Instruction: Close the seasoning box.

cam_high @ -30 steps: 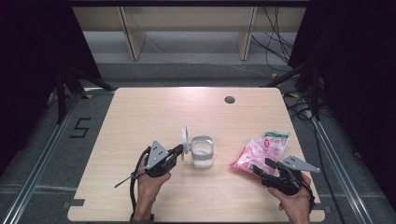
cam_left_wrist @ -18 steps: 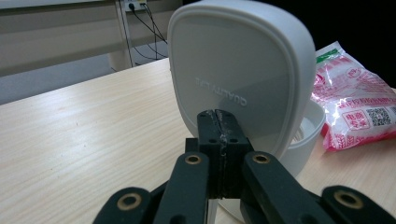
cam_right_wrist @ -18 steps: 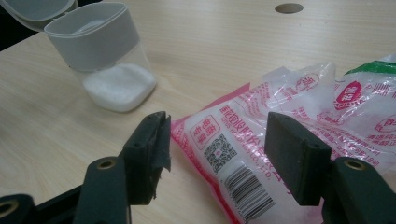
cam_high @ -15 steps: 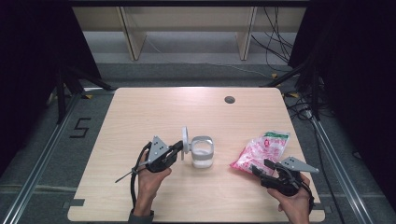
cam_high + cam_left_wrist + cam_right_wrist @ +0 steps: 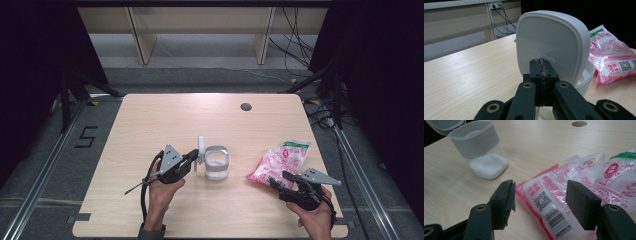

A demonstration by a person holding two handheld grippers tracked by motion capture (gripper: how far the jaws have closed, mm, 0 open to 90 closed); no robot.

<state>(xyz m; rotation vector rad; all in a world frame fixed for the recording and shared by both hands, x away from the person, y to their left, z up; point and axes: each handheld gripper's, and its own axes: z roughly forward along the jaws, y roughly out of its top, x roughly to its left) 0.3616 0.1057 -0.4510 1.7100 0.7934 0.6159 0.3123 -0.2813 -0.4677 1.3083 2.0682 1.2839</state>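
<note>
A clear square container (image 5: 216, 165) with a white collar holds white grains and stands mid-table. Its white lid (image 5: 201, 146) stands upright at its left side. My left gripper (image 5: 194, 156) is shut with nothing between the jaws, and its tips rest against the face of the lid (image 5: 551, 37), as the left gripper (image 5: 541, 67) view shows. A pink-printed plastic bag (image 5: 280, 160) lies to the right of the container. My right gripper (image 5: 277, 180) is open, and its jaws straddle the near end of the bag (image 5: 586, 177) without pressing it. The right gripper (image 5: 541, 192) view has the container (image 5: 481, 147) at upper left.
A dark round hole (image 5: 245, 106) is set in the wooden table (image 5: 150, 120) near its far right. The table's front edge runs just below both hands. Pale furniture legs and cables stand on the floor beyond the far edge.
</note>
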